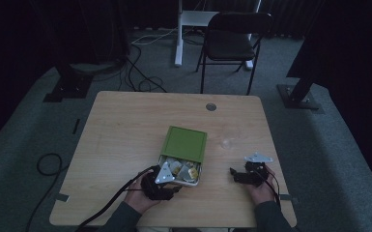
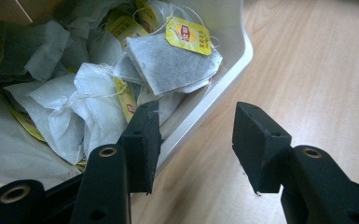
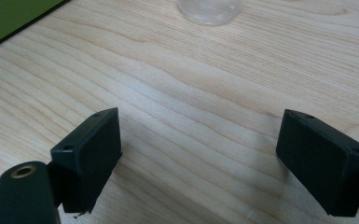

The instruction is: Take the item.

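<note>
A white box (image 1: 199, 179) full of tea bags (image 1: 181, 170) sits near the table's front edge, and its green lid (image 1: 186, 143) lies across its far part. My left gripper (image 1: 174, 186) is at the box's near left corner. In the left gripper view my left gripper (image 2: 198, 121) is open: one jaw is over the tea bags (image 2: 168, 65), the other over the wood, and the box rim (image 2: 224, 70) runs between them untouched. My right gripper (image 1: 234, 175) rests to the right of the box. Seen from its own camera, my right gripper (image 3: 200, 135) stands wide open over bare wood.
A small clear cup (image 1: 227, 143) stands right of the lid, ahead of the right gripper, and the cup (image 3: 210, 9) sits at the top edge of the right gripper view. The green lid (image 3: 9, 16) is at that view's top left. A black chair (image 1: 234, 38) stands beyond the table.
</note>
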Demonstrator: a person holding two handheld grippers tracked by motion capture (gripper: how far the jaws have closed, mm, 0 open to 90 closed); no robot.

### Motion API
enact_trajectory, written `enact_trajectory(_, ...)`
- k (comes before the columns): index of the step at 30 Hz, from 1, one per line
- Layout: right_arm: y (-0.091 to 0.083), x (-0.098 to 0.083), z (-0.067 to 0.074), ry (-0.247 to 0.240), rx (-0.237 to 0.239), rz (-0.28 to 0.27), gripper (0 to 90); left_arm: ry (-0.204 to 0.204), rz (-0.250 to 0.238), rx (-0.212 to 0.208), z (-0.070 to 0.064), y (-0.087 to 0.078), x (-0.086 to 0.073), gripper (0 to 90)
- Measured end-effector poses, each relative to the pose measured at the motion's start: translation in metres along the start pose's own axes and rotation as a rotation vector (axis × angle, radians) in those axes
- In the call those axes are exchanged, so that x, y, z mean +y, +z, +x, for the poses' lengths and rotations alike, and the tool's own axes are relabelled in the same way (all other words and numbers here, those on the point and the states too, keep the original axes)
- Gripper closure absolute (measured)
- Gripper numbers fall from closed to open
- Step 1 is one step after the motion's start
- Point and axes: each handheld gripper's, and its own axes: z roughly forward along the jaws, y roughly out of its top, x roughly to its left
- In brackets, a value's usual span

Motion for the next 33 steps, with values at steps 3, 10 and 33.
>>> enact_trajectory(3, 0.0, 0.0, 0.0, 0.0, 0.0, 0.0, 13.4, -0.005, 0.0, -0.011, -0.001, -0.002, -0.001, 53.1)
enact_trajectory(10, 0.0, 0.0, 0.0, 0.0, 0.0, 0.0, 13.4, -0.014, 0.004, -0.03, -0.005, -0.006, -0.005, 53.6)
enact_trajectory(33, 0.0, 0.0, 0.001, -0.01, 0.008, -0.001, 14.3, -0.039, -0.016, -0.063, -0.005, -0.008, -0.004, 56.6)
